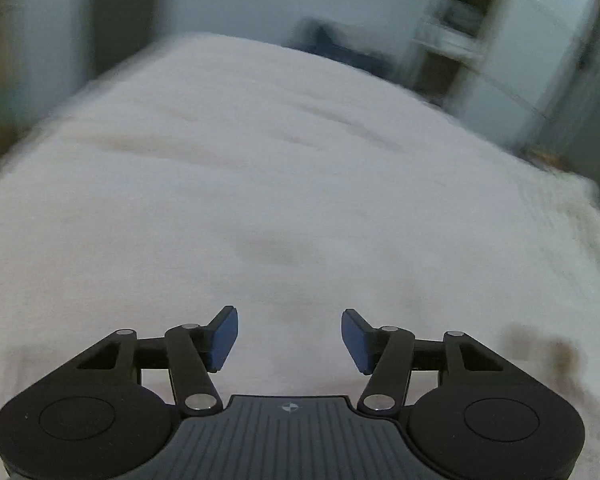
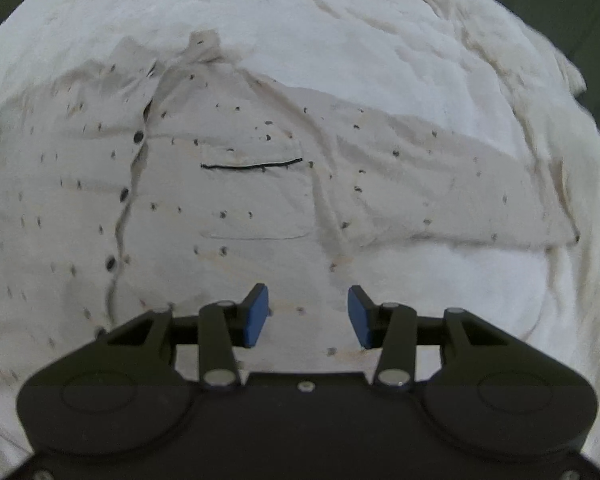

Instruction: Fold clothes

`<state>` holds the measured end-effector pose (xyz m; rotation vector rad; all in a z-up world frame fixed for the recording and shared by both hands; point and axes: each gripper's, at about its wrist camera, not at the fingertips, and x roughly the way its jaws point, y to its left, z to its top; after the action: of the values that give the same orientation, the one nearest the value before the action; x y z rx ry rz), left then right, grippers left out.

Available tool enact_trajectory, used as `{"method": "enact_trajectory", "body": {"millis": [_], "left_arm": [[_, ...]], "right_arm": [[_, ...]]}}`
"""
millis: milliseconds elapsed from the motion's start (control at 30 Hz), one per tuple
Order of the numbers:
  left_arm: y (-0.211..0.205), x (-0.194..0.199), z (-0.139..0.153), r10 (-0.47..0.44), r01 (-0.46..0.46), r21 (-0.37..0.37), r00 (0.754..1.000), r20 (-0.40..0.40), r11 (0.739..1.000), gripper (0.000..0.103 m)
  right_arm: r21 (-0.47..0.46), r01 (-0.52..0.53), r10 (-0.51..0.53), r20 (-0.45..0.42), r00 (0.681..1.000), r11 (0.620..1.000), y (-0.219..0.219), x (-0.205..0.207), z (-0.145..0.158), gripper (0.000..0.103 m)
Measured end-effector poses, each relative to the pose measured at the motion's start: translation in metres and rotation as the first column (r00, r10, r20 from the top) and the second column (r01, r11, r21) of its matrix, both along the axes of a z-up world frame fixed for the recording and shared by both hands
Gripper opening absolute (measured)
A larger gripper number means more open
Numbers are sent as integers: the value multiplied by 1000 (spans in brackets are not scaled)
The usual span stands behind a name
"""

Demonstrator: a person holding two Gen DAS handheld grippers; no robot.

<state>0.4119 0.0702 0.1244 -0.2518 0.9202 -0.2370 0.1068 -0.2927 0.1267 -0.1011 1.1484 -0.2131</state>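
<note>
Bedding fills the left wrist view: one white bed cover (image 1: 284, 184), blurred and bare of clothes there, with a shelf unit (image 1: 456, 36) far right against the wall. The left tongs (image 1: 290, 340) stand well open over that cover with nothing between the blue pads. In the right wrist view one shirt (image 2: 228, 200) lies spread face up on the bed cover (image 2: 400, 56), buttoned down its left side, collar (image 2: 204, 46) far, one chest pocket (image 2: 256, 196) near the middle, and one short sleeve (image 2: 452, 184) stretched out to the right. I count four dark buttons along the placket, and there may be more hidden. The right tongs (image 2: 308, 316) hang half open just above the shirt's near right edge, gripping nothing. The cloth looks thin, light and limp, so it should crease and slide easily; a pinch at a seam, the sleeve hem or the shoulder would probably hold best.
</note>
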Motion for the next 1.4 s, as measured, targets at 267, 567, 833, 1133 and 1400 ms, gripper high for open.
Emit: {"method": "enact_trajectory", "body": {"millis": [267, 567, 833, 1133, 1400], "left_arm": [[-238, 74, -78, -470, 482, 6, 856, -216, 876, 57], [-265, 118, -134, -319, 364, 324, 930, -183, 873, 9], [-284, 76, -75, -459, 461, 42, 887, -55, 886, 43], [-380, 62, -127, -684, 713, 34, 685, -252, 701, 2], [-292, 89, -144, -421, 347, -273, 860, -289, 897, 32]], "right_arm": [[-15, -2, 3, 36, 999, 1000, -37, -20, 9, 44], [12, 197, -197, 13, 980, 980, -108, -67, -19, 43], [43, 249, -250, 33, 968, 968, -119, -79, -22, 43], [7, 242, -242, 60, 968, 970, -131, -79, -11, 43], [7, 290, -290, 53, 955, 957, -143, -93, -21, 43]]}}
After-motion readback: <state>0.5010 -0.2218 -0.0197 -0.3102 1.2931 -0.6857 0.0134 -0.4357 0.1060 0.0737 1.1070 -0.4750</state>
